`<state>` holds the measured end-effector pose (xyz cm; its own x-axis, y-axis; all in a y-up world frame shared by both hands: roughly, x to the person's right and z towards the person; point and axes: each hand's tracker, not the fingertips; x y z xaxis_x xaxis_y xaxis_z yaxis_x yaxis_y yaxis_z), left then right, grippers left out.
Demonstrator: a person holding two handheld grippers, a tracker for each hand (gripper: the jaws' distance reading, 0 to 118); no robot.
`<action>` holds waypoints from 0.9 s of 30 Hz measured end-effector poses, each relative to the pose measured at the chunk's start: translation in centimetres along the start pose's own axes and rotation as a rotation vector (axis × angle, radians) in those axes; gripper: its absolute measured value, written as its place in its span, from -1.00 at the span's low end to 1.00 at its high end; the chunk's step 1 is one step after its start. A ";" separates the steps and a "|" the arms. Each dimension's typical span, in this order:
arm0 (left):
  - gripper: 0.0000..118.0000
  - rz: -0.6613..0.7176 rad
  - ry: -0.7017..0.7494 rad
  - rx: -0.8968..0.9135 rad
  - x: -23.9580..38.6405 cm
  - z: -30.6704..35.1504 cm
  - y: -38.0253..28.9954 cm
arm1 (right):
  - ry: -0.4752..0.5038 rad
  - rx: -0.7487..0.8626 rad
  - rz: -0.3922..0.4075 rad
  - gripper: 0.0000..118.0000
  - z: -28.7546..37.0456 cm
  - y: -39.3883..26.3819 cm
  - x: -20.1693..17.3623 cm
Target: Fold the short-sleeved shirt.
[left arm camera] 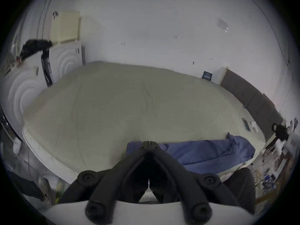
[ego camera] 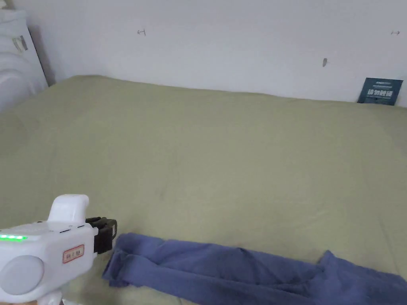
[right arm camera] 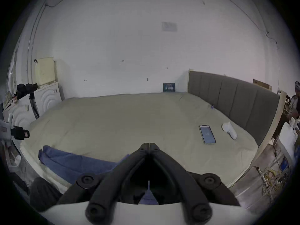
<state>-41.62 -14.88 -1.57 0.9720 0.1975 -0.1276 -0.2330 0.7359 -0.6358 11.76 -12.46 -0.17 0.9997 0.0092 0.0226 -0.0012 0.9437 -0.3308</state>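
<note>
Item: short-sleeved shirt (ego camera: 254,270), blue, lying bunched as a long narrow band along the near edge of the bed (ego camera: 222,159), which carries an olive-green sheet. Long axis: runs left to right across the head view, parallel to the bed's near edge; 1 end lies just beside the left claw (ego camera: 106,235), the other spreads wider toward the right edge of that view. Which end is collar and which is hem cannot be told; no sleeve reads clearly. Left claw: jaws drawn together, tips meeting in the left gripper view (left arm camera: 149,145), positioned over the shirt's left end; whether any cloth is pinched cannot be told. Right claw (right arm camera: 148,149): jaws likewise together in its own view, hanging above the shirt's right portion with blue fabric beneath; no cloth seen between the tips. Other stock on the bed: 1 phone (right arm camera: 207,136) and 1 white sock (right arm camera: 229,132), both near the grey headboard (right arm camera: 233,97), well apart from the shirt. Risks, as judged: the garment sits close to the mattress edge, so a careless pull may drag it off the bed; with layers bunched, a claw may take several plies at once and fix a crooked fold; spreading flat seems needed first.
</note>
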 end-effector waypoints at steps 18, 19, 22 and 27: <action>0.94 0.278 -0.512 -0.469 -10.7 -11.8 1.8 | -0.041 0.050 0.017 -1.00 1.0 0.5 -3.3; 0.94 0.277 -0.505 -0.457 -10.5 -12.3 1.5 | -0.026 0.035 -0.005 -1.00 0.7 0.5 -3.2; 0.92 0.313 -0.556 -0.551 -10.1 -14.5 0.3 | -0.023 0.024 -0.001 -1.00 0.3 0.3 -2.9; 0.63 0.402 -0.624 -0.512 -9.6 -15.8 -0.5 | -0.023 0.011 -0.014 -1.00 0.1 0.5 -2.9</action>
<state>-50.29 -27.39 -12.04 0.5913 0.8032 -0.0722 -0.3642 0.1861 -0.9126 8.84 -11.95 -0.34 0.9988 0.0039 0.0488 0.0119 0.9473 -0.3201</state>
